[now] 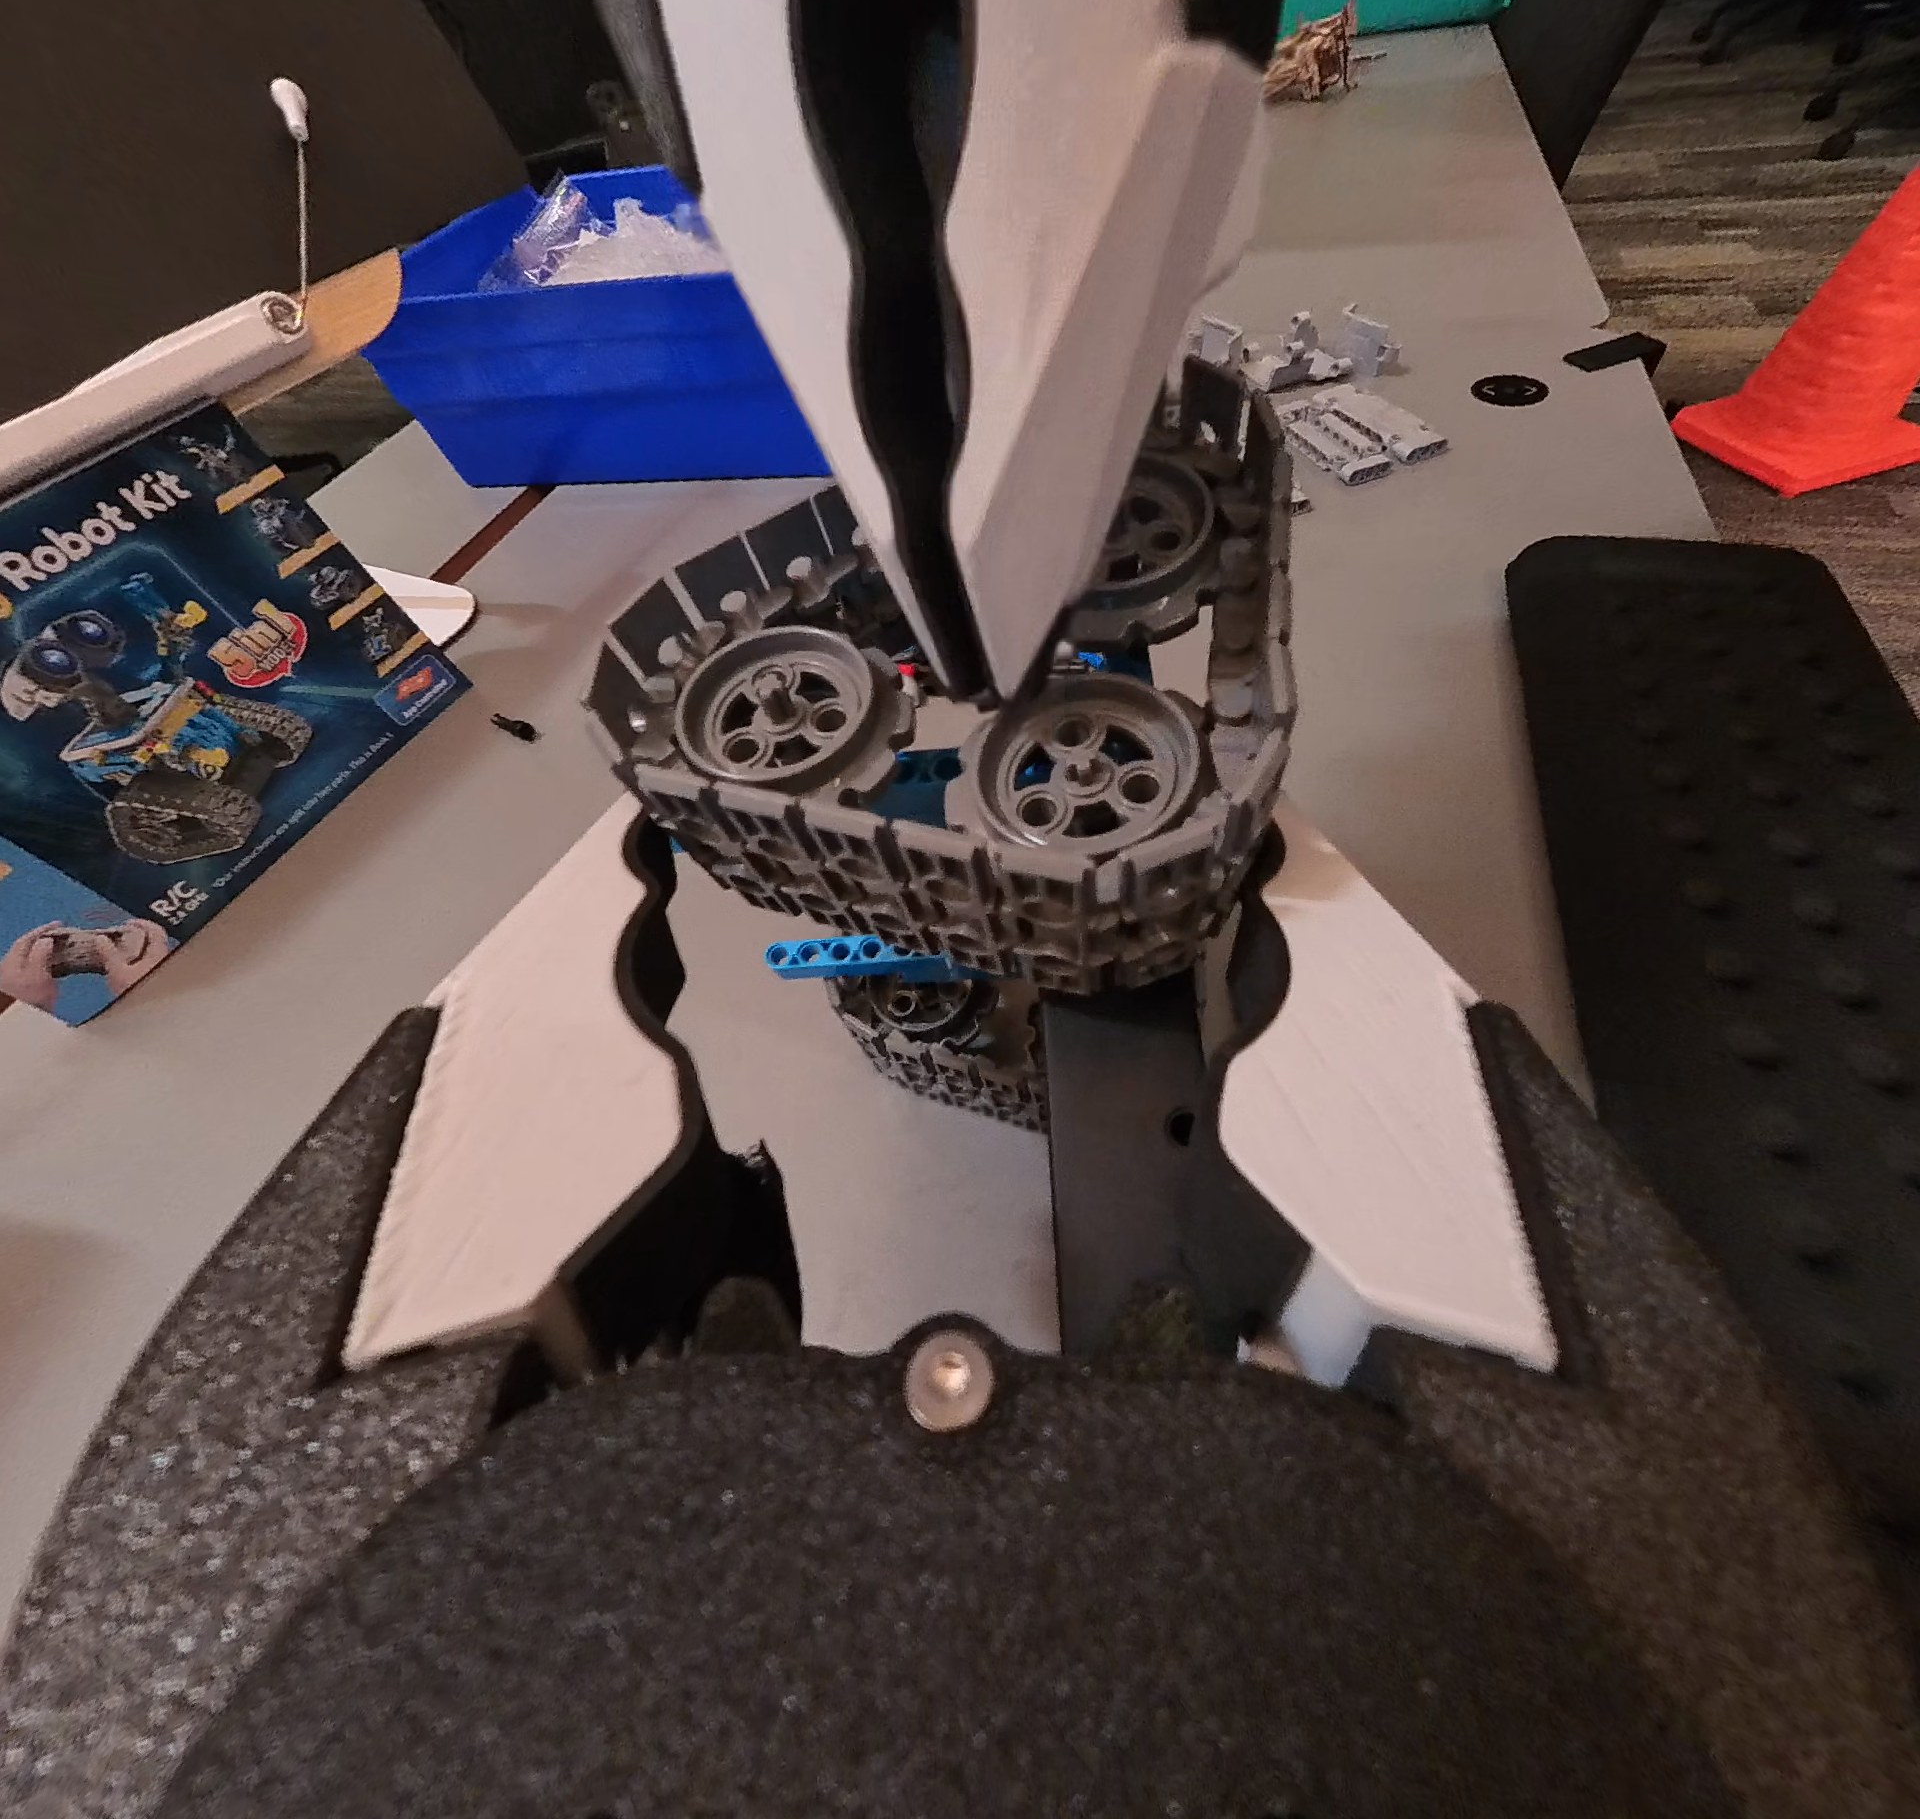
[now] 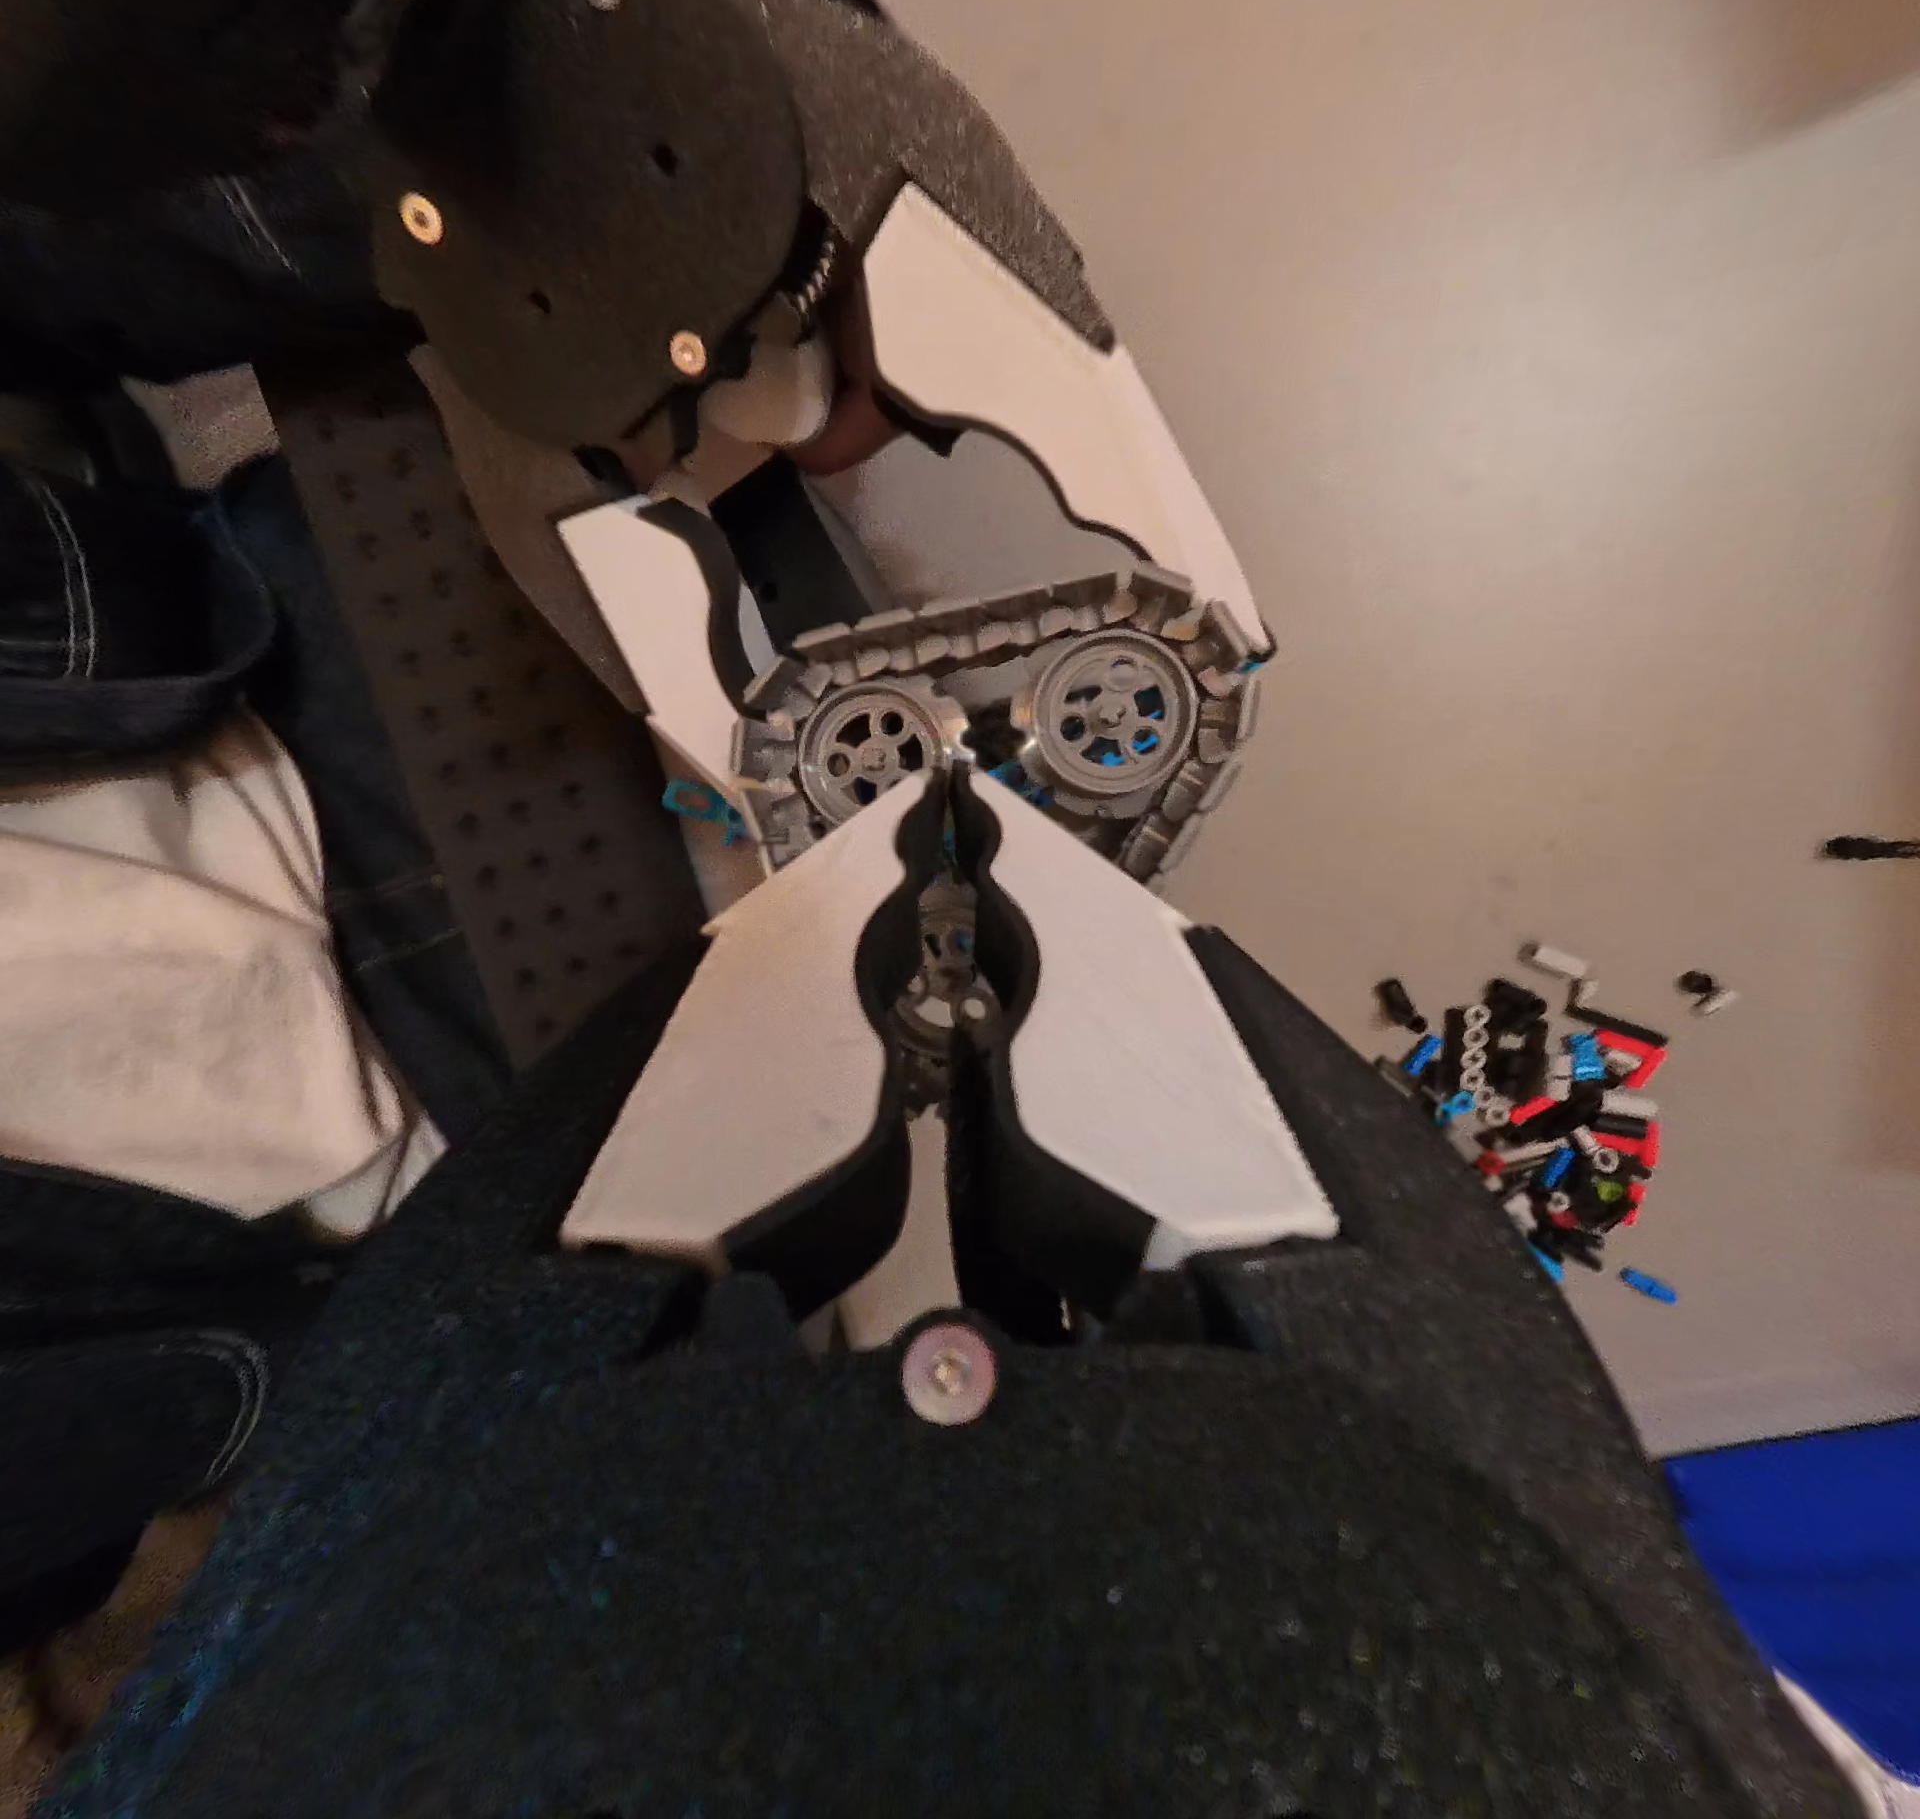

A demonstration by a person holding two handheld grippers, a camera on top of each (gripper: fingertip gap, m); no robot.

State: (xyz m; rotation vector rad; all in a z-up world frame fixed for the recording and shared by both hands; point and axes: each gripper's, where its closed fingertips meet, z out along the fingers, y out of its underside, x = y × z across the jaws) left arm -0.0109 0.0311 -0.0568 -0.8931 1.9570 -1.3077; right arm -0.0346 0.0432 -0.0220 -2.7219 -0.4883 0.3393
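Note:
A grey tracked assembly (image 1: 935,865) with a tread belt, three grey spoked wheels and blue beams is held above the table. My left gripper (image 1: 951,865) is shut on it, one white finger on each end of the tread. A second tread with a wheel (image 1: 935,1031) shows underneath. My right gripper (image 1: 971,683) comes in from above, shut, with its tips in the gap between the two front wheels. In the right wrist view the right gripper (image 2: 951,777) is shut at that gap on the assembly (image 2: 997,709). I cannot tell if a small part sits between its tips. The left gripper (image 2: 977,647) grips the tread from behind.
A blue bin (image 1: 582,356) with clear bags and a printed kit box (image 1: 156,709) stand at the left. Loose grey parts (image 1: 1340,398), a black dotted mat (image 1: 1745,834) and an orange cone (image 1: 1829,335) are at the right. A pile of small coloured parts (image 2: 1538,1125) lies on the table.

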